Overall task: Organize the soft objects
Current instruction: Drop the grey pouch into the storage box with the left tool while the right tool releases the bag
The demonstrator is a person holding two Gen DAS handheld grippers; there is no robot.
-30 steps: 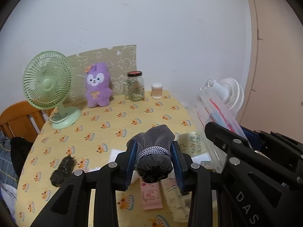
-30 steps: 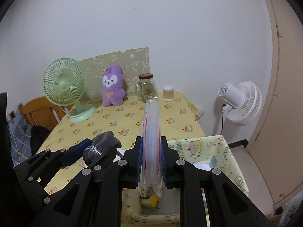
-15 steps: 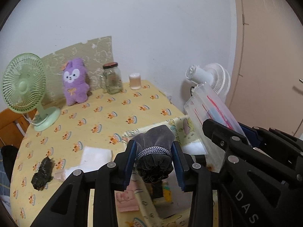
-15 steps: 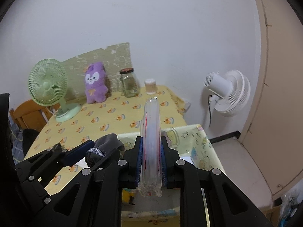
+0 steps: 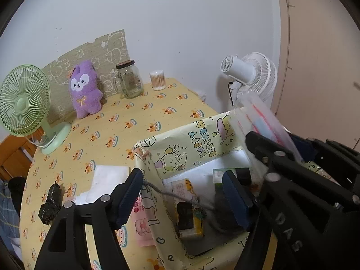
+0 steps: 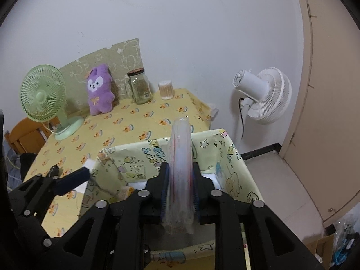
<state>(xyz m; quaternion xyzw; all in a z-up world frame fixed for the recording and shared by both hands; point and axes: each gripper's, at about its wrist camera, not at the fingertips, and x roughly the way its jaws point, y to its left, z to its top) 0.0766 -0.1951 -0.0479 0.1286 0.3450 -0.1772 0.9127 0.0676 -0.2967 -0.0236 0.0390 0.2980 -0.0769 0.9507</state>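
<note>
My left gripper [image 5: 183, 194] is open over the yellow cartoon-print box [image 5: 202, 135]. The grey pouch [image 5: 221, 211] lies inside the box by the right finger, its grey cord [image 5: 157, 189] trailing up to the left finger. Small packets [image 5: 189, 216] lie in the box too. My right gripper [image 6: 180, 191] is shut on a clear plastic bag [image 6: 181, 157] and holds it upright over the same box [image 6: 227, 148]. That bag also shows in the left wrist view [image 5: 258, 117].
On the yellow tablecloth [image 5: 117, 121] stand a green fan [image 5: 24, 103], a purple plush [image 5: 84, 90], a glass jar [image 5: 130, 81] and a cotton swab tub [image 5: 158, 79]. A black crumpled item [image 5: 50, 202] and white tissue [image 5: 108, 180] lie left. A white fan [image 6: 263, 94] stands right.
My left gripper opened and the grey pouch dropped into the box. Both grippers moved right and forward over the box. The right gripper still holds the plastic bag.
</note>
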